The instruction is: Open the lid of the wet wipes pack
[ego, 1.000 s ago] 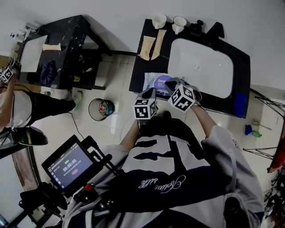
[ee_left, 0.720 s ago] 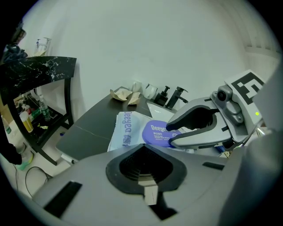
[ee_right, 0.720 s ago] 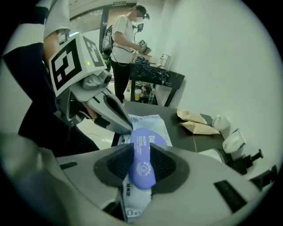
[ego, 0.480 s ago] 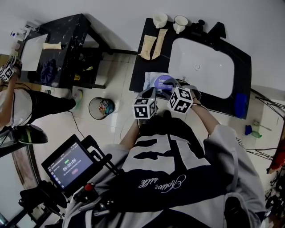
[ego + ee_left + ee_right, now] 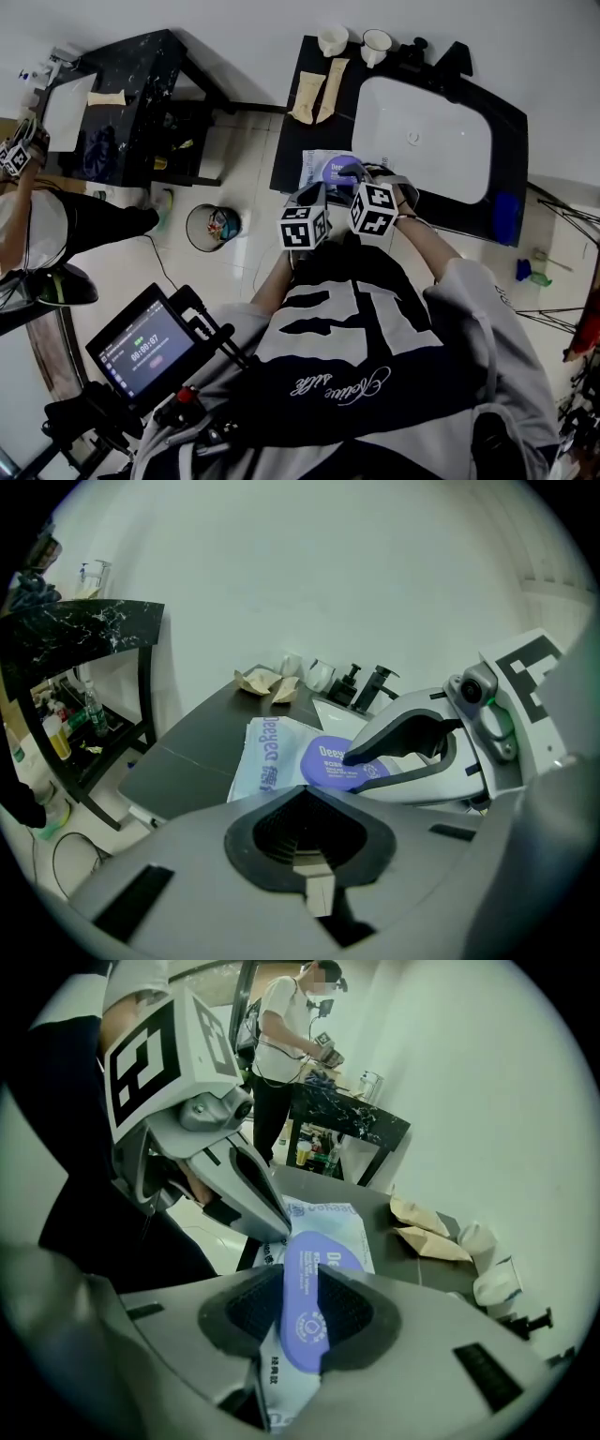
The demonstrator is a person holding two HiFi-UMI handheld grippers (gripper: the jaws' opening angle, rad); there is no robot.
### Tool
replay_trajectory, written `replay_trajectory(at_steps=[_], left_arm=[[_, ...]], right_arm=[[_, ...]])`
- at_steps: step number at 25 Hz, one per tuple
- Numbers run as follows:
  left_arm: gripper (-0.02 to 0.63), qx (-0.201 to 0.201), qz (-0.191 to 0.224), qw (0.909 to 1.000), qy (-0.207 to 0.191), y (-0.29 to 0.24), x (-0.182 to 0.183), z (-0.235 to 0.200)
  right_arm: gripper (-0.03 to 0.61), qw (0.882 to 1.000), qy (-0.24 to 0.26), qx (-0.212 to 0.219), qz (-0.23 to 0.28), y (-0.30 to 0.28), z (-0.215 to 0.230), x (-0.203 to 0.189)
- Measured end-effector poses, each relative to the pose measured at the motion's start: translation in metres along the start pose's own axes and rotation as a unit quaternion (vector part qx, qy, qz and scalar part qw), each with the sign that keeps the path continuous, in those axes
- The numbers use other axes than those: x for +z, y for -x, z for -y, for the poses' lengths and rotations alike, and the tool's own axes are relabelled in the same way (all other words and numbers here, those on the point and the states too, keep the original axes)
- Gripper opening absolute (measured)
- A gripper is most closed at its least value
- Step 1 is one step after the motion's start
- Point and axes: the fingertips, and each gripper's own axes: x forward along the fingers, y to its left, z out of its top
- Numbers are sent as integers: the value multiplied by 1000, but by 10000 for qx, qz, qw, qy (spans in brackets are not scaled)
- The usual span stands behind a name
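Right gripper view: right gripper, jaws just opening, straddles the purple lid; close on its free edge, lift, with left gripper, jaws together, steadying the wet wipes pack.

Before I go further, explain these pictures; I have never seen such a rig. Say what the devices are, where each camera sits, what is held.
A person holds a two-jaw gripper in each hand. One picture comes from a camera on their head, looking down; the other two come from cameras on the grippers. On the dark counter beside a white sink lies a wet wipes pack with a purple lid. The right gripper has just been opening its jaws; the lid shows between them, not gripped. The left gripper is shut and empty.
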Motion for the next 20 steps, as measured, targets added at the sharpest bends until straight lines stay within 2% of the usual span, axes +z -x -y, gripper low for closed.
replay_trajectory(at_steps=[3,10,17,20], left_arm=[[-2,-64,-29,10000,-37,-4,-1,3],[-2,-35,57,9999,-128,-4,1,1],[-2,-41,76,9999,-73,-5,2,-1],[-2,-38,64,10000,-65,-6,2,-2]], right_arm=[[94,9996,-260,-9,103,1,6,-3],[97,9953,-852,387,249,1,12,0],[98,9876,-1426,530,400,2,16,0],[98,9805,-1796,606,510,1,19,-1]])
